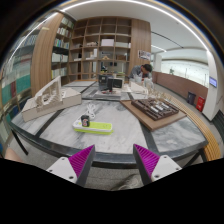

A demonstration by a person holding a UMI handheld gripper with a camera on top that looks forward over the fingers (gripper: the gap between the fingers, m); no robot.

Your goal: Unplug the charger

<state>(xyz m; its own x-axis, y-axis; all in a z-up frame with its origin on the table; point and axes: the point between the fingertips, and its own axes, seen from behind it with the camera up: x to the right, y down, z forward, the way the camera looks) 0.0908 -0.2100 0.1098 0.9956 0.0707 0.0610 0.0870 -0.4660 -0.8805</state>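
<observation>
A yellow-green power strip (pixel 93 127) lies flat on the grey table (pixel 120 115), well beyond my fingers and a little to their left. A small dark charger (pixel 85 121) stands plugged into its left end. My gripper (pixel 113 152) is open and empty, held back over the table's near dark edge band. Its magenta pads (pixel 80 160) are spread wide with nothing between them.
A white building model (pixel 50 97) stands on the table's left. A wooden board with a dark model (pixel 155 108) lies to the right. More models (pixel 108 84) stand farther back, before tall wooden bookshelves (pixel 105 45). A person (pixel 147 72) is at the back right.
</observation>
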